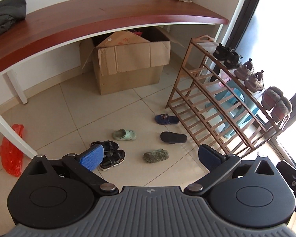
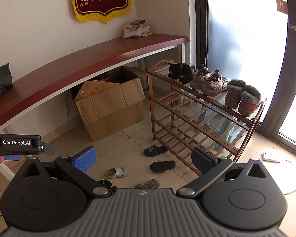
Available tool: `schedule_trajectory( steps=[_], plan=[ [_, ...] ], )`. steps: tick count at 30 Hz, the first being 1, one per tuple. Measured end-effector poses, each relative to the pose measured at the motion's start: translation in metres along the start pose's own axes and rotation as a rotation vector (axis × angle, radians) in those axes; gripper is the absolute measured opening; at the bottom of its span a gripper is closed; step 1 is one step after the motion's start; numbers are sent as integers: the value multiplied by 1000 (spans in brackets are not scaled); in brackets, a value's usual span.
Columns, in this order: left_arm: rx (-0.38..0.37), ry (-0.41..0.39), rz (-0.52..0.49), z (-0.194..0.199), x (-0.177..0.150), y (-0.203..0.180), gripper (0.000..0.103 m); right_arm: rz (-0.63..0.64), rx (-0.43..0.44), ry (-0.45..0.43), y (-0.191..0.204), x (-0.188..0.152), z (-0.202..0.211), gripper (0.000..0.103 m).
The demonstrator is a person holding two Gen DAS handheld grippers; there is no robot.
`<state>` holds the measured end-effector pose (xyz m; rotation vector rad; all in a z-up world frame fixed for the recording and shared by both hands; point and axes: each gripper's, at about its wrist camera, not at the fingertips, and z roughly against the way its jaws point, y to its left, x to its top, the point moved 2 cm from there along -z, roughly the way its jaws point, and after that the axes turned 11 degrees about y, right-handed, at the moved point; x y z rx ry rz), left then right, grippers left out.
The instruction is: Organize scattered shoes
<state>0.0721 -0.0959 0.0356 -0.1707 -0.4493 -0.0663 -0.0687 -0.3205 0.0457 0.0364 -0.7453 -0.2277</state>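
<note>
Several shoes lie scattered on the tiled floor: a pair of black sandals (image 1: 111, 154), a green clog (image 1: 124, 134), an upturned green clog (image 1: 156, 155), a black slipper (image 1: 173, 137) and a blue slipper (image 1: 166, 119). The clog (image 2: 116, 172) and both slippers also show in the right wrist view. A wooden shoe rack (image 1: 211, 106) holds three pairs on its top shelf: black shoes (image 2: 180, 71), brown sandals (image 2: 209, 83), fur-trimmed shoes (image 2: 241, 96). My left gripper (image 1: 150, 158) and right gripper (image 2: 144, 161) are open, empty, held high above the floor.
A red-topped desk (image 1: 108, 13) stands against the wall with an open cardboard box (image 1: 128, 63) under it. A red plastic bag (image 1: 10, 152) lies by the desk leg. A blue plastic stool (image 2: 217, 122) stands behind the rack. A glass door (image 2: 246, 39) is at right.
</note>
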Motion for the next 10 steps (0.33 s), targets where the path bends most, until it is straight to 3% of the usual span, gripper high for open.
schedule_trajectory(
  steps=[6,10],
  plan=[
    [22,7,12,-2,-6,6,103,7,0,19,2,-6,-6,103],
    [-14,9,21,-3,-8,11,103,17,6,31,6,-8,-11,103]
  ],
)
